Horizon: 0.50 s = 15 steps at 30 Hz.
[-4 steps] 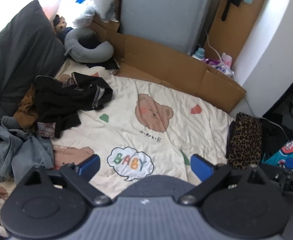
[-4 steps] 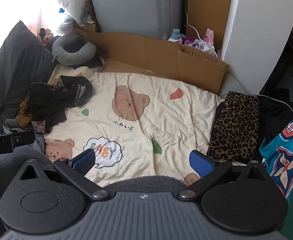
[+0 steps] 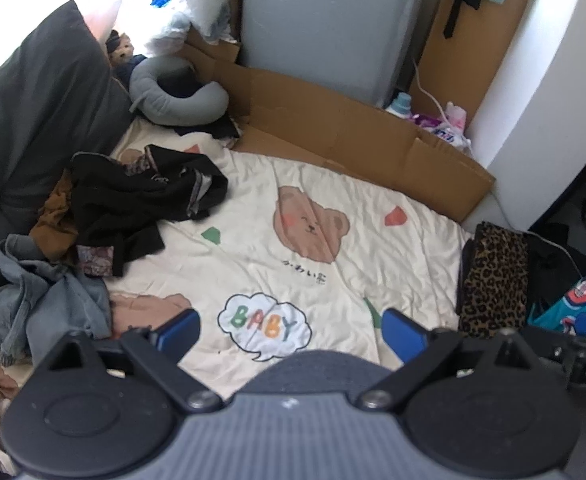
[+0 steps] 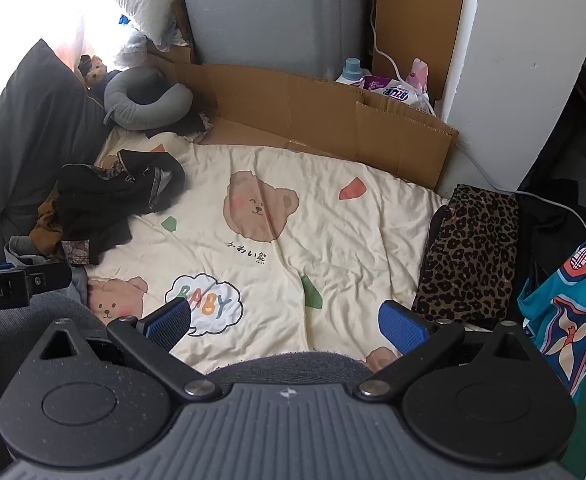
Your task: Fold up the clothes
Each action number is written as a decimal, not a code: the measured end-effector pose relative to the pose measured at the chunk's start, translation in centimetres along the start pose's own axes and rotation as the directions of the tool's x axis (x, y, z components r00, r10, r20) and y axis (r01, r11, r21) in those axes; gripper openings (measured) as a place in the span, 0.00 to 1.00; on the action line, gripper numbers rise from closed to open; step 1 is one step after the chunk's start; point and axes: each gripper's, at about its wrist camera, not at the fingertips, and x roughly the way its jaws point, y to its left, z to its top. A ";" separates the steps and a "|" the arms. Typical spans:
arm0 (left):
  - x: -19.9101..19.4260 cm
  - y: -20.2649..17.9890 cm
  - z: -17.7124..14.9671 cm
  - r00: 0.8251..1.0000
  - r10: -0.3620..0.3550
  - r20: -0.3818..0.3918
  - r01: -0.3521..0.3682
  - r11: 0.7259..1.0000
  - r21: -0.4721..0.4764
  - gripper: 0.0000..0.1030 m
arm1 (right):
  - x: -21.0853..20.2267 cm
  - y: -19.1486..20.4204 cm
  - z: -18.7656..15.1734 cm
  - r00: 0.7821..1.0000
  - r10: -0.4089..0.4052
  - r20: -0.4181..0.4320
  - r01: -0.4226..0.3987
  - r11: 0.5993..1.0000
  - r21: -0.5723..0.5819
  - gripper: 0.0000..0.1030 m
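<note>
You're holding both tools over the near edge of the bear-print blanket (image 3: 333,208), and neither has anything in it. Your left gripper (image 3: 291,330) is spread wide, blue pads empty, above the "BABY" bubble; your right gripper (image 4: 285,318) is just as wide and just as empty. The clothes sit at two ends. On the left, a rumpled heap: a black garment (image 3: 133,204) on top, a brown piece (image 3: 55,220) under its far-left side, a grey-blue garment (image 3: 49,300) nearest you. On the right edge, a leopard-print piece (image 4: 473,248) lies as a flat, squared rectangle. It looks folded already, though I can't tell how it came to be so.

The middle of the blanket is bare, so you're between garments: this fits either a stack being built on the right or a sorting pause. If the heap is what remains, the next grab calls for a single layer. The black one is tangled with patterned trim, so pinch one edge, lift it free, and spread it on the open middle.
</note>
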 end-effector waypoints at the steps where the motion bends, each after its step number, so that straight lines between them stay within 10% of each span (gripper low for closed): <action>1: 0.0 0.0 0.0 1.000 0.002 0.001 -0.002 1.000 0.002 0.95 | 0.1 0.0 0.0 1.000 -0.001 0.001 0.001 1.000 -0.003 1.00; 15: 1.1 -0.8 1.1 1.000 0.025 -0.008 -0.025 1.000 0.010 0.95 | 1.1 -0.1 0.0 1.000 -0.003 0.000 0.003 1.000 -0.023 1.00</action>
